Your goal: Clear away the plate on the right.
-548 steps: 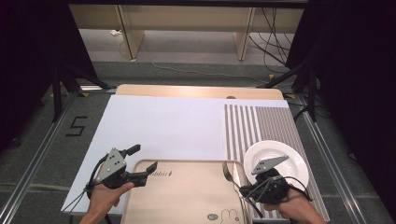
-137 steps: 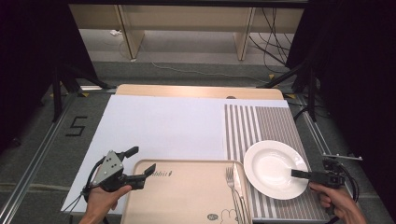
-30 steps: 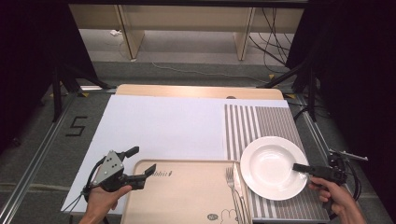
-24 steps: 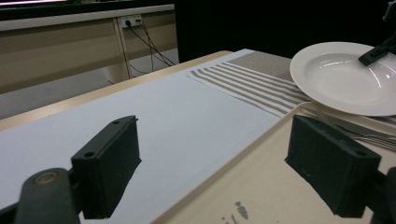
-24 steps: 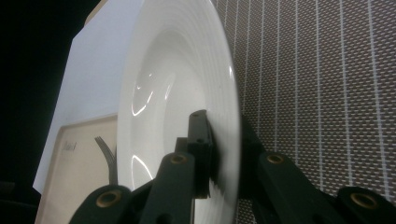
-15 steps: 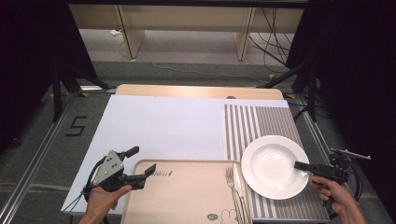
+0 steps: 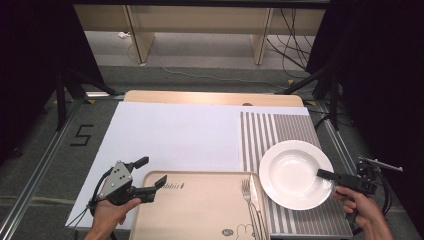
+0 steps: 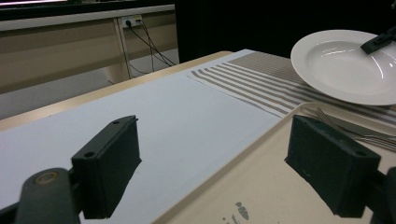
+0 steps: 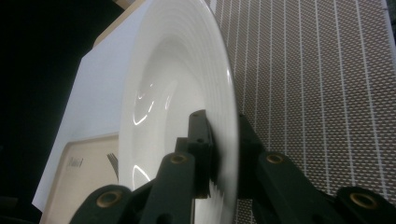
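left hand-held gripper (image 7: 149, 175) agape, right hand-held gripper (image 7: 324, 174) clamped

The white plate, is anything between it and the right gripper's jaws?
Nothing visible. The right gripper is already shut on the white plate at its right rim, one jaw over the rim and one under it. The plate sits over the striped placemat, beside the fork.

Left jaws: bare white sheet (image 8: 154, 126) ahead, tray (image 8: 261, 186) rim between them. Right jaws: plate (image 9: 187, 93) rim fills gap; fork (image 7: 247, 192) beyond.
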The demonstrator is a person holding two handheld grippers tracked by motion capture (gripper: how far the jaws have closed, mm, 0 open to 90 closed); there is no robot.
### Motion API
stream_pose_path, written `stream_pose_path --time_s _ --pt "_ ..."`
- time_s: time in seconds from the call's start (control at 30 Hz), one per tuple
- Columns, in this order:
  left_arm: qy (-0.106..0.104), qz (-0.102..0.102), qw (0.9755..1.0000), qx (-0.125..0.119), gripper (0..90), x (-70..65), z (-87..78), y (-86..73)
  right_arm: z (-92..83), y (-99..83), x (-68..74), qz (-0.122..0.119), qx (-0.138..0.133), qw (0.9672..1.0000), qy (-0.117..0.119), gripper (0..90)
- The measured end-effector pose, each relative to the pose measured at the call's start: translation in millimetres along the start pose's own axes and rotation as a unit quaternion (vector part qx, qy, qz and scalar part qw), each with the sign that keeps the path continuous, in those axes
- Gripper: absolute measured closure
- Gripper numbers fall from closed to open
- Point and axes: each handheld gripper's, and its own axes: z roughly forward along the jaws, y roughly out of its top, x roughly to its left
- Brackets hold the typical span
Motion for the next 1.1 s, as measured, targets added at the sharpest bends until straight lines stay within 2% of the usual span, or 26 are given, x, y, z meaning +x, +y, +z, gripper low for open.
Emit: stream_pose_path --time_s 0.03,0.1,0.17,0.2,0.23,0.27,0.33,0.37,0.4,0.47,0.5,0.6,0.63,0.67,0.73,0.93,1.03,1.1 --pt "0.0 0.0 1.0 0.0 16.5 0.0 -0.1 0.0 0.3 0.2 2.7 0.003 0.002 1.0 -0.001 82.2" --pt "0.0 0.0 1.0 0.0 16.5 0.0 0.0 0.0 2.5 -1.0 4.4 -0.008 0.004 1.0 0.002 82.3" --pt "0.0 0.0 1.0 0.0 16.5 0.1 0.0 0.0 3.6 -1.0 8.8 0.001 0.006 0.9999 0.009 82.2" --pt "0.0 0.0 1.0 0.0 16.5 0.1 0.1 0.0 6.2 -1.7 8.6 -0.021 -0.008 0.9997 0.009 82.3" --pt "0.0 -0.001 1.0 0.0 16.5 0.1 0.1 0.0 5.6 -1.7 11.3 -0.02 0.0 0.9997 0.01 82.3" --pt "0.0 0.0 1.0 0.0 16.5 0.1 0.0 0.1 5.3 -2.2 16.3 -0.008 0.005 0.9999 0.011 82.3" --pt "0.0 0.0 1.0 -0.001 16.5 0.1 -0.2 0.1 6.7 -2.7 20.7 -0.031 -0.005 0.9995 0.008 82.4" --pt "0.001 -0.001 1.0 -0.001 16.5 0.1 -0.3 0.1 8.6 -3.1 22.6 -0.035 -0.017 0.9991 0.016 82.3" --pt "0.001 -0.001 1.0 -0.001 16.5 0.1 -0.3 0.1 8.1 -3.3 24.3 -0.041 -0.011 0.999 0.014 82.4" --pt "-0.002 -0.001 1.0 -0.004 16.5 0.4 0.0 -0.1 9.3 -4.6 28.6 -0.038 -0.009 0.999 0.021 82.4" --pt "-0.002 -0.001 1.0 -0.004 16.5 0.4 0.0 -0.1 10.6 -5.6 30.1 -0.05 -0.013 0.9983 0.026 82.4" --pt "-0.002 -0.002 1.0 -0.005 16.5 0.4 0.1 -0.1 11.9 -8.6 36.6 -0.052 -0.014 0.9982 0.025 82.5" --pt "0.0 0.0 1.0 -0.001 16.5 0.4 -0.4 0.1 12.1 -9.1 39.2 -0.044 -0.011 0.9986 0.028 82.5" --pt "0.0 0.0 1.0 -0.003 16.5 0.3 -0.1 0.0 12.7 -10.1 38.9 -0.053 -0.01 0.998 0.033 82.5" --pt "0.001 0.0 1.0 -0.001 16.5 0.3 -0.5 0.2 14.6 -11.8 43.9 -0.042 -0.008 0.9984 0.037 82.5" --pt "0.001 0.0 1.0 -0.001 16.5 0.2 -0.4 0.2 24.4 -17.7 54.1 -0.049 0.006 0.9964 0.069 82.5" --pt "0.002 -0.001 1.0 -0.001 16.5 0.3 -0.2 0.1 28.6 -21.2 65.2 -0.061 0.016 0.9956 0.069 82.5" --pt "0.001 -0.001 1.0 -0.001 16.5 0.2 -0.3 0.1 33.5 -23.9 72.8 -0.067 0.022 0.9946 0.076 82.5"
